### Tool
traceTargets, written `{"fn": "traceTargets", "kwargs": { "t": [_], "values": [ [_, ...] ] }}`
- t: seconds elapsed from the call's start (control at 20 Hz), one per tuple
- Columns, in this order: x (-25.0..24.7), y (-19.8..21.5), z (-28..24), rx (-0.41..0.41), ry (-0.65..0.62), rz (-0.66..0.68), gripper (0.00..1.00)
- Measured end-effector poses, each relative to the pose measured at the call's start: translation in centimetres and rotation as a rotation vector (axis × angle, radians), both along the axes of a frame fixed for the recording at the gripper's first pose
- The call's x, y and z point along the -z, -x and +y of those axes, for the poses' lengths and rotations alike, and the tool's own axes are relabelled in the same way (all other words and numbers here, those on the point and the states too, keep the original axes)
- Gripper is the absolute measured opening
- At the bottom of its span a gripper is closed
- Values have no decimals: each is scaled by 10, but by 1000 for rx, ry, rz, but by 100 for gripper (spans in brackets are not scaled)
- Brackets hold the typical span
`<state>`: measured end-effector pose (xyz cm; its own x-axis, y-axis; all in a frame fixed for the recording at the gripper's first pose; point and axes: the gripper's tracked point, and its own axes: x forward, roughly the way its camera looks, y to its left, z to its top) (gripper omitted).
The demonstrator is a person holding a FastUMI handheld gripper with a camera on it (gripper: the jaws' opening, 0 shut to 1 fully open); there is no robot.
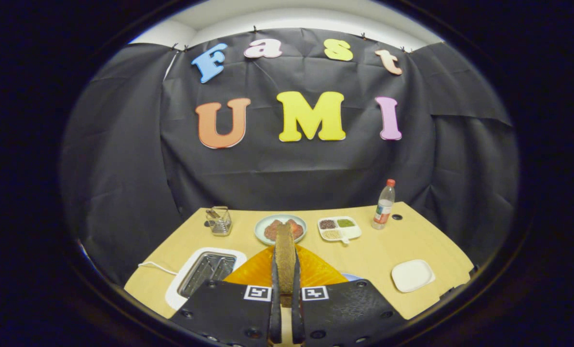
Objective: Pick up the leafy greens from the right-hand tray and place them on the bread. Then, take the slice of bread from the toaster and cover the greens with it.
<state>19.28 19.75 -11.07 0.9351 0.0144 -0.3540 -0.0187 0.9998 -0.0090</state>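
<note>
My gripper (285, 270) is shut on a brown slice of bread (285, 250), held upright and edge-on between the two fingers. It hangs above an orange plate (315, 272) whose middle is hidden behind the slice and the fingers. The white toaster (205, 272) lies just left of the fingers, its two slots dark and open to view. To the right, near the table's front edge, sits the white square tray (412, 274), with nothing showing on it.
Beyond the bread stand a pale plate of reddish food (267, 224), a white divided dish of condiments (339, 227), a clear bottle with a red cap (384, 205) and a glass holder (219, 220). The toaster's white cord (156, 267) trails left. A blue rim (352, 276) peeks beside the orange plate.
</note>
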Motion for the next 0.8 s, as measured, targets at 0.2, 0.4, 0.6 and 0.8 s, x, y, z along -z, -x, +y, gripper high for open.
{"fn": "traceTargets", "kwargs": {
  "t": [0.2, 0.4, 0.6, 0.8],
  "values": [
    [44, -10, -23, 10, -24, 54, 8],
    [80, -18, -41, 24, -49, 86, 8],
    [109, -17, -52, 20, -81, 137, 8],
    [123, -13, -65, 12, -121, 152, 8]
  ]
}}
